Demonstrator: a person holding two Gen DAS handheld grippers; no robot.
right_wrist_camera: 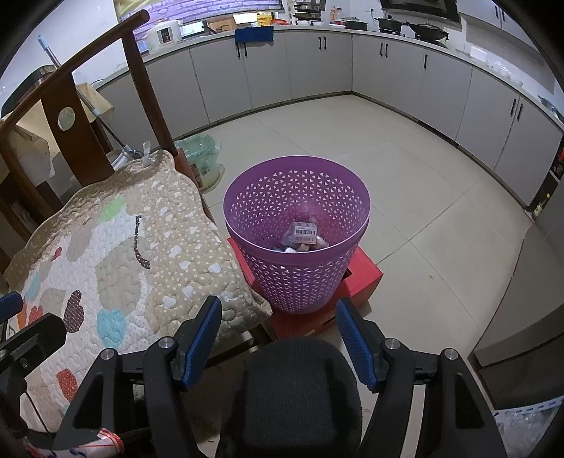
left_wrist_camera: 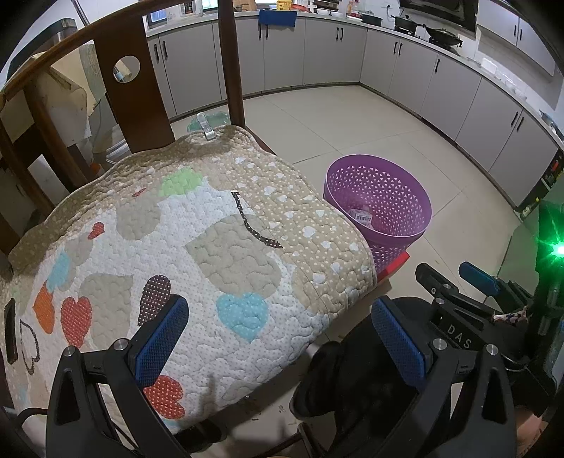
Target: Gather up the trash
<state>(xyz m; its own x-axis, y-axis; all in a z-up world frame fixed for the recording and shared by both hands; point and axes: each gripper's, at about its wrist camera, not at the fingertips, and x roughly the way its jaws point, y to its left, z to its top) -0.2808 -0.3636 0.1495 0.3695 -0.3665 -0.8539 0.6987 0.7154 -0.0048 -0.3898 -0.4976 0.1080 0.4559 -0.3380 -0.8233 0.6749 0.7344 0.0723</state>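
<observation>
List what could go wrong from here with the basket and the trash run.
1. The purple basket stands raised on a red box rather than on the floor, so a knock from either gripper might tip it and spill the wrappers inside.
2. The basket sits close beside the chair cushion, so the right gripper, open and empty, could catch the cushion's edge when it swings across.

Home kitchen (cabinets (right_wrist_camera: pixel 317 63), stove pans (right_wrist_camera: pixel 426 31)).
</observation>
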